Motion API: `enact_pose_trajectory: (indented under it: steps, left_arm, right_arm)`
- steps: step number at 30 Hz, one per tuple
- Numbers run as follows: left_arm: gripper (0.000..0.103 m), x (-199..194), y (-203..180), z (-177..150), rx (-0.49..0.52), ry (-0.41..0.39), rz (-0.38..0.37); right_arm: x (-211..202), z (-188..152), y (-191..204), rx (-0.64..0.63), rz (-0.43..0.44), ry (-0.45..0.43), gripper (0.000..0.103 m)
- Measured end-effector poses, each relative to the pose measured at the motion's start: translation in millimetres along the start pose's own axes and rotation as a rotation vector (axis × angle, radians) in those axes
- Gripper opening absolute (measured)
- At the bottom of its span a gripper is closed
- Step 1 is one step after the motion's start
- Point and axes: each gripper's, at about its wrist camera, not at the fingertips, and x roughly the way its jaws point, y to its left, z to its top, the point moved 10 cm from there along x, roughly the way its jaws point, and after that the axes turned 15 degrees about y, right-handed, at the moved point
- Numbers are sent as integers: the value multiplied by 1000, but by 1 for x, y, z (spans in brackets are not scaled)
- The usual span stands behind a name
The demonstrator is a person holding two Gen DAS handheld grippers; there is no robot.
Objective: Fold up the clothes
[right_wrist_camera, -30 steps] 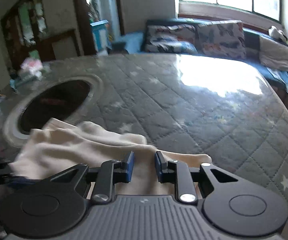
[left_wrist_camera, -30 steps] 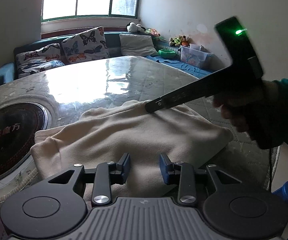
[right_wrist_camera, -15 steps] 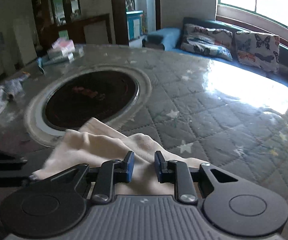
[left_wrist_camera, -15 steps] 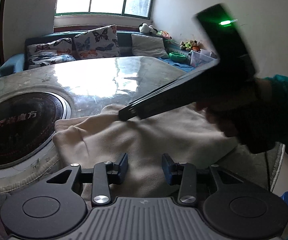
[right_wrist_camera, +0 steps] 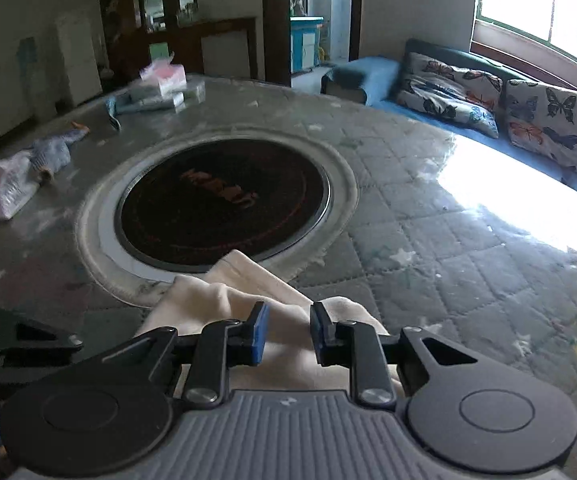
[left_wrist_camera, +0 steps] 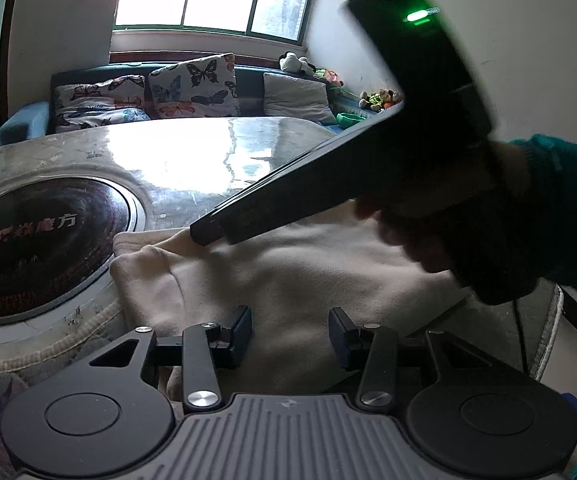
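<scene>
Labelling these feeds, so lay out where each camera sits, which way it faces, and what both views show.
Left wrist: on the left gripper, facing forward and down over its fingers, which are opening above the cream garment; beyond are the right gripper, the hand holding it and a teal sleeve.
Right wrist: on the right gripper, facing down across the table toward the round dark inset; its fingers pinch a fold of the garment.
Shared: the garment, the inset, the butterfly cushions.

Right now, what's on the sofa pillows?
Colourful butterflies on white pillows, clearest in the left wrist view.
</scene>
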Motion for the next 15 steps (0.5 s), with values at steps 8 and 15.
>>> enact_pose_trajectory:
  steps: [8,15]
  left_arm:
    - [47,-17,11,6,-10,-13,-4]
    - [46,-15,46,27,-95,-27,33]
  right_arm:
    - [-8,9,-14,45,-19,-40,22]
    - [-49,-21,-30,78,-40,-65,26]
